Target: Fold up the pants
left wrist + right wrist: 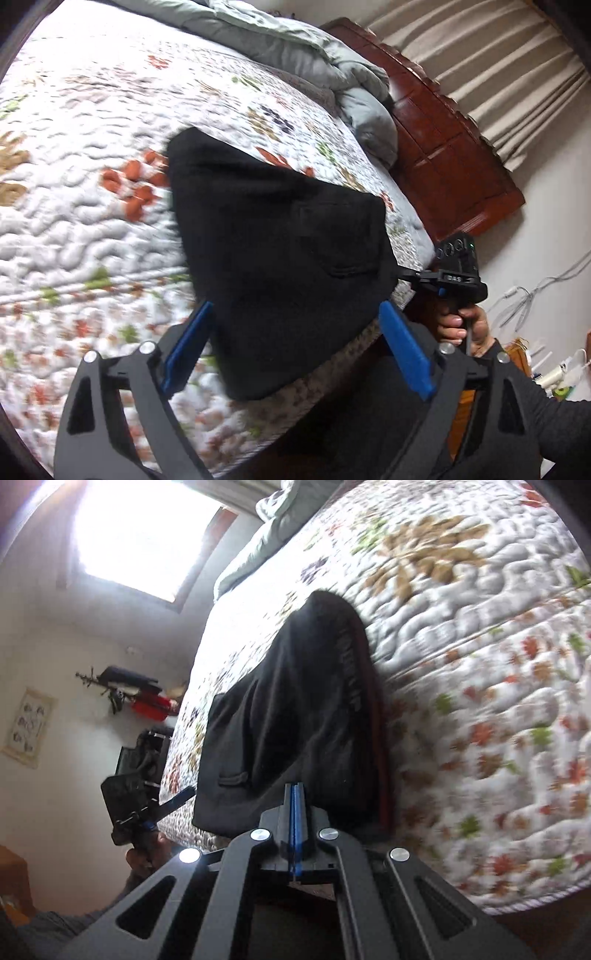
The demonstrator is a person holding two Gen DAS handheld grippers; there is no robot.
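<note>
The black pants [280, 251] lie folded on the floral quilt [92, 206], near the bed's edge, back pocket facing up. My left gripper [295, 314] is open, its blue pads on either side of the pants' near end, not closed on the cloth. In the right wrist view the pants [295, 716] show a red side stripe. My right gripper [294, 788] is shut on the pants' near edge. It also shows in the left wrist view [406, 275], pinching the corner beside the pocket. The left gripper [177, 799] shows in the right wrist view, open beside the pants.
A grey duvet [295, 48] is bunched at the head of the bed against a wooden headboard [443, 147]. Beige curtains [498, 62] hang behind it. A bright window [140, 535] and wall hooks with clothes [136, 690] show in the right wrist view.
</note>
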